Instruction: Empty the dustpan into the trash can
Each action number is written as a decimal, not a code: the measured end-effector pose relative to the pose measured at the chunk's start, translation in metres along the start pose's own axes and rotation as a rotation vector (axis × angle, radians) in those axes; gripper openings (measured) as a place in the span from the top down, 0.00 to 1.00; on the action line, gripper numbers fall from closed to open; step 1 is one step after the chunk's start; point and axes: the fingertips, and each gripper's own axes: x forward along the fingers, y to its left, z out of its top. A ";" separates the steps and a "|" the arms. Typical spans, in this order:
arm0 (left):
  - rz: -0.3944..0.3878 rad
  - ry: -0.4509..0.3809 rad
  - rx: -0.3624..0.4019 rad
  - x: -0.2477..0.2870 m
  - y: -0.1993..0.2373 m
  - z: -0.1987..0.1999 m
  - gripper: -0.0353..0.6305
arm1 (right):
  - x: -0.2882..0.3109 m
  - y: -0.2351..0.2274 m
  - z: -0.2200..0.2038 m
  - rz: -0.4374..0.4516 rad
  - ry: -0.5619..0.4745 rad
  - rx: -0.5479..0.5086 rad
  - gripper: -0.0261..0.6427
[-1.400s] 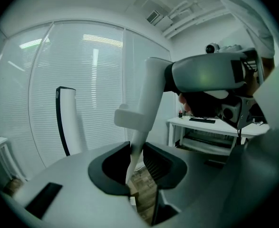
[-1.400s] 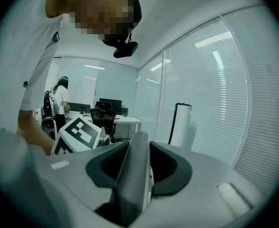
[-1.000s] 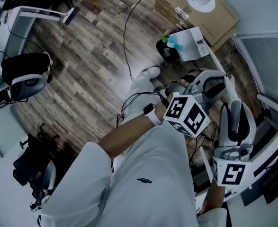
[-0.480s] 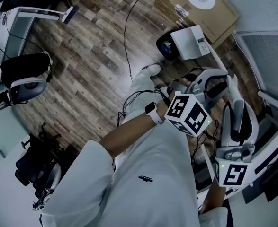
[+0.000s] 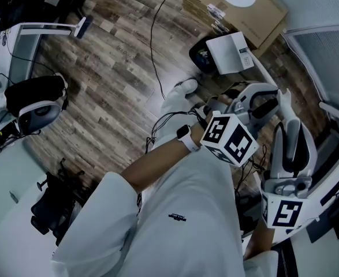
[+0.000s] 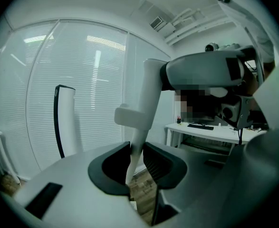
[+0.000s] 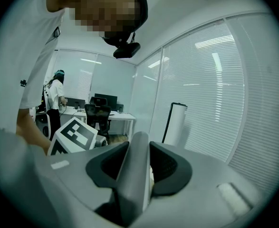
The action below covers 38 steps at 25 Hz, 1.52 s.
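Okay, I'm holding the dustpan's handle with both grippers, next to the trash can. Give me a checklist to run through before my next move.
1. Left gripper grip: ok, jaws closed on the thin white dustpan rod.
2. Right gripper grip: ok, jaws closed on the thick pale handle.
3. White box-shaped dustpan over the round black trash can: ok, it overlaps the can's rim in the head view.
4. Dustpan emptied: cannot tell, its inside is not visible.
5. Black cable on the wood floor: ok, it lies beside the can, apart from the dustpan.
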 end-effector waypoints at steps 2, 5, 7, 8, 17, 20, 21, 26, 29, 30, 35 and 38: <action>-0.012 0.004 0.005 0.002 -0.002 0.001 0.81 | -0.001 -0.004 0.001 -0.030 -0.002 0.005 0.75; -0.030 0.011 0.012 0.007 -0.004 0.003 0.81 | -0.004 -0.012 0.001 -0.075 -0.002 0.020 0.75; -0.039 0.018 0.013 0.010 -0.006 0.005 0.81 | -0.004 -0.018 0.001 -0.099 0.000 0.036 0.75; -0.043 0.022 0.013 0.012 -0.006 0.005 0.81 | -0.004 -0.021 0.000 -0.111 0.001 0.044 0.75; -0.073 0.042 0.049 0.013 -0.018 0.003 0.81 | -0.013 -0.041 -0.007 -0.226 -0.004 0.150 0.75; -0.075 0.059 0.048 0.006 -0.020 0.000 0.81 | -0.021 -0.057 -0.016 -0.265 -0.004 0.216 0.75; -0.072 0.069 0.050 0.003 -0.020 -0.003 0.81 | -0.024 -0.062 -0.019 -0.278 -0.005 0.235 0.75; -0.011 0.119 -0.002 -0.016 -0.008 -0.017 0.84 | -0.039 -0.075 -0.027 -0.313 0.005 0.265 0.75; 0.033 0.142 -0.033 -0.023 0.005 -0.022 0.89 | -0.044 -0.078 -0.031 -0.328 0.019 0.254 0.75; 0.040 0.151 -0.039 -0.025 0.009 -0.023 0.93 | -0.046 -0.079 -0.032 -0.337 0.023 0.253 0.75; 0.082 0.161 -0.083 -0.032 0.026 -0.017 0.94 | -0.061 -0.098 -0.044 -0.404 0.051 0.263 0.75; 0.121 0.135 -0.146 -0.035 0.039 -0.007 0.94 | -0.074 -0.116 -0.052 -0.457 0.061 0.277 0.75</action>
